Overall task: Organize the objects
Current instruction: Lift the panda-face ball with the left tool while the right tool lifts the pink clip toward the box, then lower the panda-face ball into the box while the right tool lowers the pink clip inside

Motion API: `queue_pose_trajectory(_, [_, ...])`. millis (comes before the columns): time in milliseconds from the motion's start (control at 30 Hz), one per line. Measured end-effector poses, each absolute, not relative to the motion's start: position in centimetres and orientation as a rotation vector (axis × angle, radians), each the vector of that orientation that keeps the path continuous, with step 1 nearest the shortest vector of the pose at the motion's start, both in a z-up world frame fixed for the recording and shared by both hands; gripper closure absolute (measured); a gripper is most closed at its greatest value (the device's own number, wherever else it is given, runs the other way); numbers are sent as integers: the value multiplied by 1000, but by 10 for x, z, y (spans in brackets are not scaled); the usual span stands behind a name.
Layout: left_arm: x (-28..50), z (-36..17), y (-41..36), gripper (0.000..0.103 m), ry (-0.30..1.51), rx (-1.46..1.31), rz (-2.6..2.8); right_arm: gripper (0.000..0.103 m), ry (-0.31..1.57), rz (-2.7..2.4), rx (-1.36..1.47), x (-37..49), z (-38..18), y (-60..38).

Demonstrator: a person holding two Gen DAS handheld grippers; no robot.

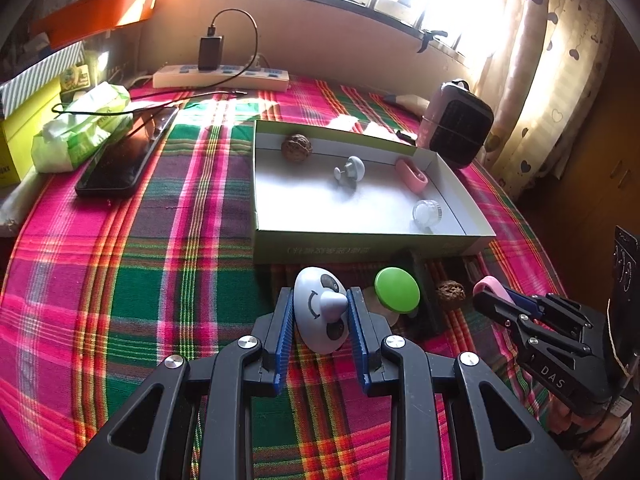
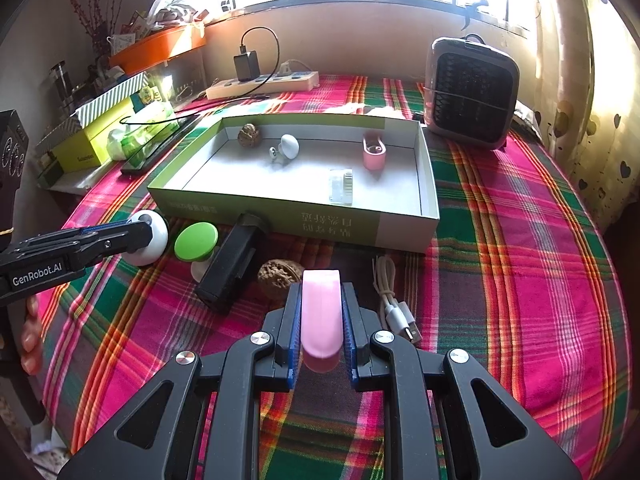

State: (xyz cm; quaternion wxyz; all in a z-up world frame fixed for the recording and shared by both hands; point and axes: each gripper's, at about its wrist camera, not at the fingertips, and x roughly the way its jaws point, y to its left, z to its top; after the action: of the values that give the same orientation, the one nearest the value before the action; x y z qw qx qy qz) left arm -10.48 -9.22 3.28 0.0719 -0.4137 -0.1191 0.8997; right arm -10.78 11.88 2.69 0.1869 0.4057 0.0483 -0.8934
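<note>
Left gripper (image 1: 319,312) jaws pinching panda-faced egg toy (image 1: 320,314), right gripper (image 2: 321,320) jaws clamped on pink case (image 2: 321,316)

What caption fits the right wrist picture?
Right gripper holding a pink clip before the box on the plaid cloth.

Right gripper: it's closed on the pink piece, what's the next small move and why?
Probably lift and carry it forward over the near wall of the box. The right gripper is shut on the pink piece, in front of the box, and a matching pink piece already lies inside with open floor beside it. The walnut sits close on the left, so rise first.
</note>
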Motion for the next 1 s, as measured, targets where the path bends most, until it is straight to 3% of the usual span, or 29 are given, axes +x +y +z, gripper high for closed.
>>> queue_pose_trajectory(1000, [-157,67,-89,79,-283,-1153,2734,84,110,-2501,1067,-174,72,93])
